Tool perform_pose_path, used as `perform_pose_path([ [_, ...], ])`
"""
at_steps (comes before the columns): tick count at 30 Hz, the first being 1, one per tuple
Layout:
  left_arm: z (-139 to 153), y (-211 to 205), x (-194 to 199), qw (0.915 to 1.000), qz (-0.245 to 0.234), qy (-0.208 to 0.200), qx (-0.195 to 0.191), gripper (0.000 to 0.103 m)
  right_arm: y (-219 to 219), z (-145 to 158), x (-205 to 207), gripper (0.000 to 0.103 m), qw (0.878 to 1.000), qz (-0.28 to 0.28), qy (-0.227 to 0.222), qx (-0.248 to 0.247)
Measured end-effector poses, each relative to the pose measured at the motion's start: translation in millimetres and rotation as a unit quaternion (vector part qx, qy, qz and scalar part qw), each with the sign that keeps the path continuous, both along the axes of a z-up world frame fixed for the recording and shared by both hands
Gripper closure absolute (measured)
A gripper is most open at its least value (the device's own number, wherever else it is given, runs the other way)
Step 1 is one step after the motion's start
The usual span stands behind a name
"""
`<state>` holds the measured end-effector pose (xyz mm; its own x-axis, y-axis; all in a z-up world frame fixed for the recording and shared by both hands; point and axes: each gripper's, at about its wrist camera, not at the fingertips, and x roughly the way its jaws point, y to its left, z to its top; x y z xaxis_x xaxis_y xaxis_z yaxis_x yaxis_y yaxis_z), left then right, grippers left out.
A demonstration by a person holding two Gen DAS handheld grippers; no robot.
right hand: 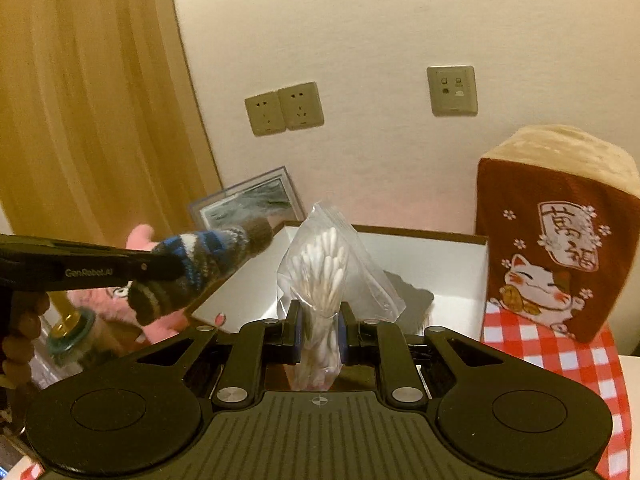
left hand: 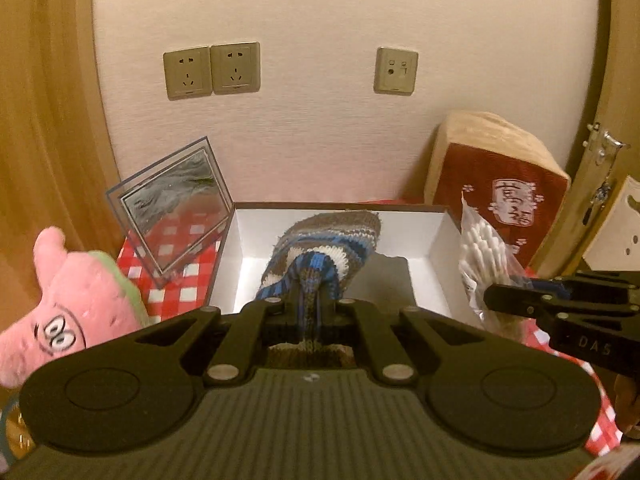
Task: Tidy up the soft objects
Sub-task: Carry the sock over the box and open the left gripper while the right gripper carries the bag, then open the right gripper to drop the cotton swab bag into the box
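Observation:
My left gripper (left hand: 307,304) is shut on a striped knitted glove (left hand: 320,248) in blue, brown and white, held above the open white box (left hand: 440,240). From the right wrist view the same glove (right hand: 208,264) hangs off the left gripper (right hand: 160,268) beside the box (right hand: 460,264). A clear bag of cotton swabs (right hand: 320,276) is clamped between the pads of my right gripper (right hand: 319,336), in front of the box. In the left wrist view that bag (left hand: 480,260) and the right gripper (left hand: 496,298) show at the right.
A pink plush toy (left hand: 76,308) lies at the left on the red checked cloth (left hand: 172,292). A framed picture (left hand: 176,204) leans on the wall. A red lucky-cat cushion (right hand: 556,248) stands right of the box. A hand with a bead bracelet (right hand: 20,340) shows at left.

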<state>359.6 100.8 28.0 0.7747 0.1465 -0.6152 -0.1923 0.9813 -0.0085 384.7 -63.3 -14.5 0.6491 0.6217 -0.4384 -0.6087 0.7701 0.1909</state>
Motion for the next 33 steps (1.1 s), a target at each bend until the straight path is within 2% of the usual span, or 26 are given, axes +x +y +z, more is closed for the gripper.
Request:
perform_pose_path([
  [9, -17.6, 16.4, 59.1, 0.9997, 0.004, 0.024, -0.004, 0.098, 22.7, -8.9, 60.0, 0.086, 1.000, -0.003, 0.020, 0.004],
  [20, -44.3, 31.5, 110.3, 0.9990, 0.004, 0.044, -0.003, 0.097, 47.5, -26.1, 98.6, 0.086, 0.999, -0.017, 0.047, -0.008],
  [23, -53.7, 37.0, 120.3, 0.9986, 0.009, 0.051, -0.004, 0.089, 48.4, -29.1, 105.9, 0.086, 0.998, -0.021, 0.052, -0.009],
  [24, -56.9, 39.4, 123.5, 0.9983, 0.013, 0.057, -0.006, 0.080, 48.7, -29.9, 107.6, 0.086, 0.998, -0.022, 0.053, -0.009],
  [25, -59.6, 40.9, 125.6, 0.9981, 0.011, 0.060, -0.006, 0.076, 48.9, -31.0, 109.3, 0.086, 0.998, -0.023, 0.054, -0.009],
  [33, -68.5, 50.1, 123.3, 0.9957, 0.016, 0.088, -0.021, 0.076, 56.1, -39.2, 117.4, 0.086, 0.997, -0.020, 0.068, -0.016],
])
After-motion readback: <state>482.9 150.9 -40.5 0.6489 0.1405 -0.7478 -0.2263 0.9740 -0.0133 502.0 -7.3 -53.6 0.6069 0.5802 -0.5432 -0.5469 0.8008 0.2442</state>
